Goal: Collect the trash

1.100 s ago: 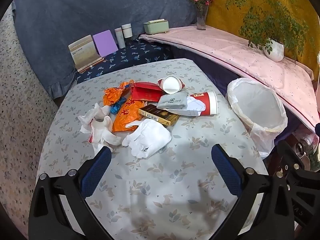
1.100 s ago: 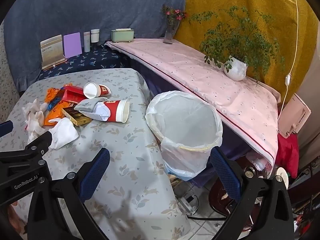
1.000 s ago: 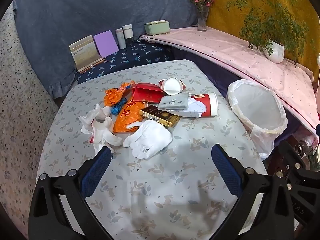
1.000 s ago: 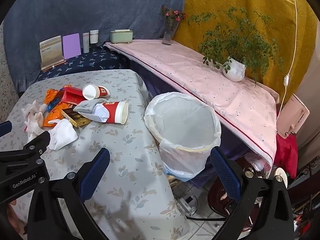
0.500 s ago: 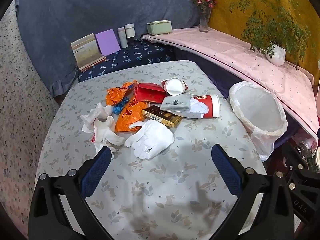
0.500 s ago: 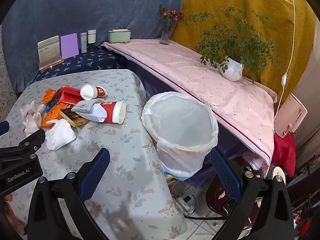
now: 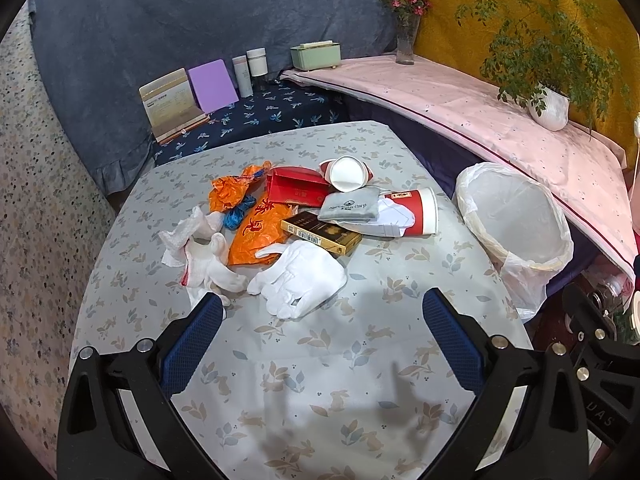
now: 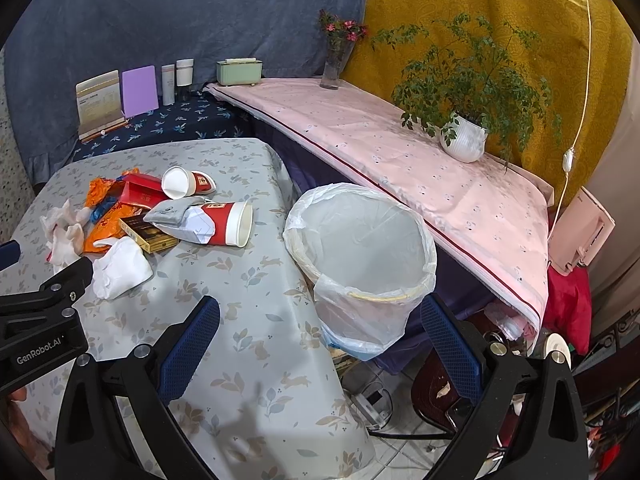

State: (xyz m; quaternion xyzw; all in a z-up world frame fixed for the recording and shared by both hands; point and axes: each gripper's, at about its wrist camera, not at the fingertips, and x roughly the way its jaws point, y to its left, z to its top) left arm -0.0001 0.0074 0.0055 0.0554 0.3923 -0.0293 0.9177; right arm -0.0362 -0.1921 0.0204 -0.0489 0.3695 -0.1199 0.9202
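Status at this frame: nothing collected as far as I could see, the bin (image 8: 362, 248) liner looked bare inside and the whole pile sat on the table (image 7: 320, 360). I had the left gripper (image 7: 320, 344) hovering over the near table edge, jaws spread wide, nothing between them. Right gripper (image 8: 316, 342) likewise released and empty, parked just short of the bin. Using the bin as reference, standing off the table's right edge: nearest me and well left of it lay a white glove (image 7: 300, 280), with a second knit glove (image 7: 204, 260) and a crumpled tissue (image 7: 180, 236) farther left. Beyond those, a gold-and-black carton (image 7: 320, 234) partly on an orange wrapper (image 7: 260, 228). Closest to the bin lay a tipped red paper cup (image 7: 416, 212), with a grey pouch (image 7: 350, 208) and white paper (image 7: 394, 218) at its closed end. Farther back: red box (image 7: 296, 190), another orange bag (image 7: 230, 192), a blue scrap (image 7: 236, 216), and a smaller cup (image 7: 346, 174) on its side. My read: all pickups still to do, white glove the easiest first grab. No obstruction between pile and bin. Items overlapped, so a pinch could drag neighbours. Past the table, books and bottles on a dark shelf, and a potted plant (image 8: 464, 136) on the pink ledge behind the bin; not trash, I judged.
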